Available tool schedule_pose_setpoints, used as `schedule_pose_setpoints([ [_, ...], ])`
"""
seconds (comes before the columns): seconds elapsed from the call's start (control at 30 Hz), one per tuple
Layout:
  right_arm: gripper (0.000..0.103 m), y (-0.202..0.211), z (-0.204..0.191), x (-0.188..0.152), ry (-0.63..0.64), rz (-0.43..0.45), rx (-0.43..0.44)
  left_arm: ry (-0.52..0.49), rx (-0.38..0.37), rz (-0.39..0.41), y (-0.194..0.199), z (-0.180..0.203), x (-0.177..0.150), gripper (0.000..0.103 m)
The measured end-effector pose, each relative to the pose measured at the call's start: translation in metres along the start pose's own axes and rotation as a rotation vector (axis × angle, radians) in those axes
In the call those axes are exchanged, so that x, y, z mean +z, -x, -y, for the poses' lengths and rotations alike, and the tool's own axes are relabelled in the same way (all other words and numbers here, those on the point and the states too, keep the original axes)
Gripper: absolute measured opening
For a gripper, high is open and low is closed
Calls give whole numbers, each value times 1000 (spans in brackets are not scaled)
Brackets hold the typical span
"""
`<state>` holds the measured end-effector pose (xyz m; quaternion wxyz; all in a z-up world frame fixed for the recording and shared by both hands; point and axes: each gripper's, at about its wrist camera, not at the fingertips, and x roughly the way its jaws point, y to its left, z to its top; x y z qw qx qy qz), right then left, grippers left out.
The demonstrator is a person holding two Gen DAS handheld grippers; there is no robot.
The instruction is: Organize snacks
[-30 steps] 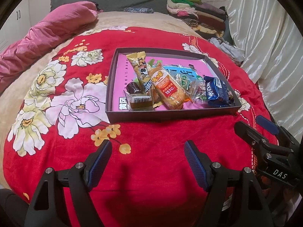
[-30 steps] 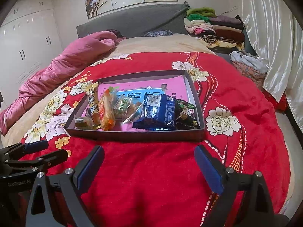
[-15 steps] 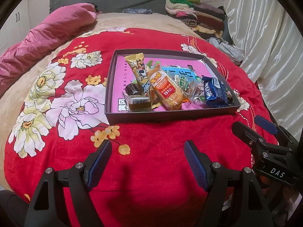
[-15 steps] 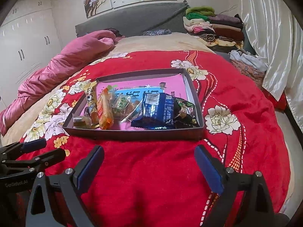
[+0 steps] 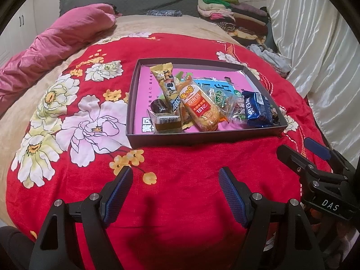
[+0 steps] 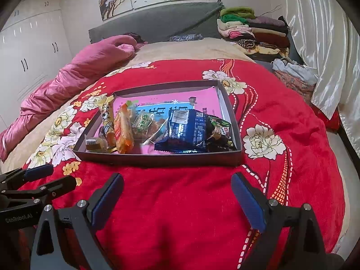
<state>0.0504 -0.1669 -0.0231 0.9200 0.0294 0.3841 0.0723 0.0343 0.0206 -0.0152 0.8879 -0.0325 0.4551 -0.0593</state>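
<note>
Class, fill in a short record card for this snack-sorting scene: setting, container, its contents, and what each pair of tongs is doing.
setting: bed with red floral blanket
container: shallow dark box, pink inside, resting on the blanket
contents: orange packet, yellow bar, blue packet, dark green packet, clear-wrapped sweets, small brown cake
left tongs: open, empty, short of the box
right tongs: open, empty, short of the box
background: pink quilt, folded clothes
</note>
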Motion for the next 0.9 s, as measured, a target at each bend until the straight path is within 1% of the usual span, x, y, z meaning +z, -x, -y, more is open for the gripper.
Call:
schedule_pose_setpoints([
  [0.63, 98, -2, 0, 0, -3, 0, -3, -7, 23, 4, 0, -2, 1, 79],
  [0.8, 98, -3, 2, 0, -11, 1, 1, -18, 29, 28, 2, -2, 4, 80],
  [0.9, 98, -7, 11, 3, -46, 2, 16, -6, 5, 67, 2, -12, 13, 80],
])
